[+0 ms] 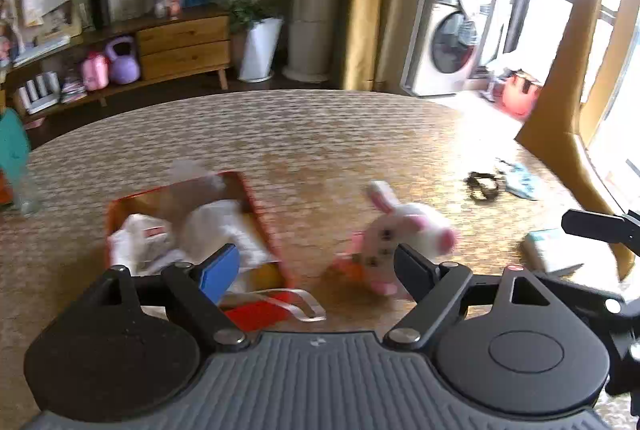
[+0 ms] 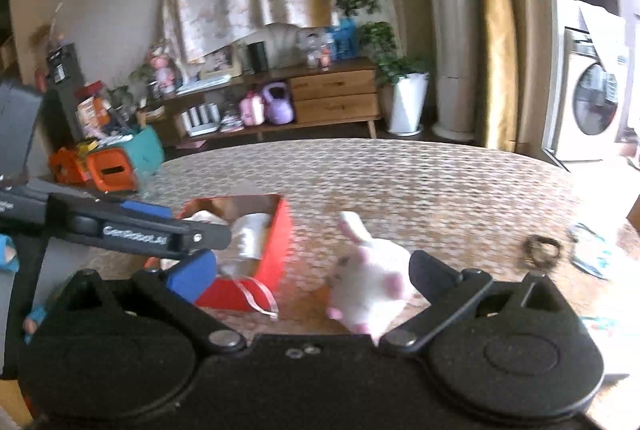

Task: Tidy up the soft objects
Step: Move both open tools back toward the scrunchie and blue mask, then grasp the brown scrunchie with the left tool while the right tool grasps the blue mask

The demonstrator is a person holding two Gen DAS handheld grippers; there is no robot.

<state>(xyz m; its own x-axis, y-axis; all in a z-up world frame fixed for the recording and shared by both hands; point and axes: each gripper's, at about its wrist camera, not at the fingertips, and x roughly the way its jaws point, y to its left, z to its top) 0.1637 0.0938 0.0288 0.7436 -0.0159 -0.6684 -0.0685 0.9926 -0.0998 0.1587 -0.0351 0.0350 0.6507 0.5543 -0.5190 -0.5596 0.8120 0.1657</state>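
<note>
Red cardboard forms the open box point(image 1: 262, 214) that sits on the woven table mat point(image 1: 320, 134), and white soft goods point(image 1: 216, 226) already fill much of it, with a clear ribbon point(image 1: 304, 304) trailing off its near corner. Just beside the box, to its right, lies the plush rabbit point(image 1: 404, 234), white with pink ears and nose, resting on the mat and not held by anything. The left gripper point(image 1: 316, 266) hangs above the gap between box and rabbit with its jaws spread wide and nothing between them; the right gripper point(image 2: 314, 270) is likewise wide apart and empty, its black finger just beside the rabbit's flank. Both views are smeared, so I judge the hands to be in motion, and that is the first hazard: a fast sweep could knock the light rabbit across the mat or off the pads' line before they close. A pinch on an ear alone would probably let the toy swing and slip. The two grippers stand close together, the left one crossing the right wrist view near the box, so a collision between them looks possible if both go for the same toy. The crowded box may reject the rabbit, which could perch on the pile and roll out, and the loose ribbon could snag a finger and drag the box.
</note>
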